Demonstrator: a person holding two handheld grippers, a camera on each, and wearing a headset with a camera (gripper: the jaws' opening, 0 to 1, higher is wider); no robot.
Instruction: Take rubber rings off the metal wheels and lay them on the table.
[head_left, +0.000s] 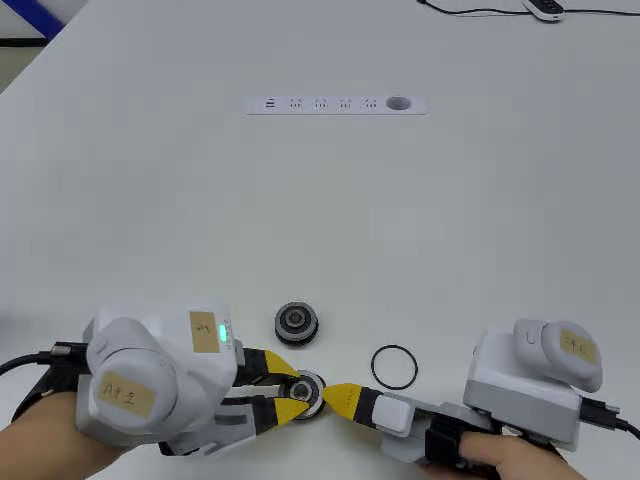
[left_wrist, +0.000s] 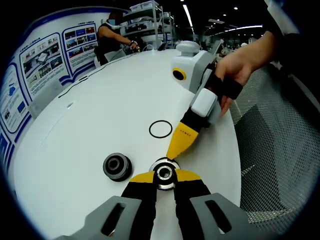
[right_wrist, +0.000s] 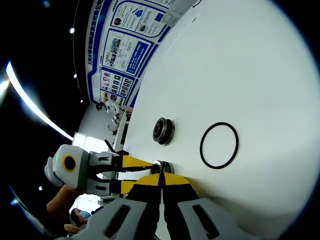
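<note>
A small metal wheel rests on the white table near its front edge. My left gripper is shut on this wheel, one yellow jaw on each side. My right gripper comes in from the right with its jaws together, and its tip touches the wheel's rim. Whether it pinches rubber there I cannot tell. A second wheel wearing a black rubber ring stands just behind. One loose black rubber ring lies flat to the right.
A white power strip lies across the far middle of the table. A cable and a small white device sit at the far right corner. The table's front edge runs close under both grippers. A person stands beyond the far end.
</note>
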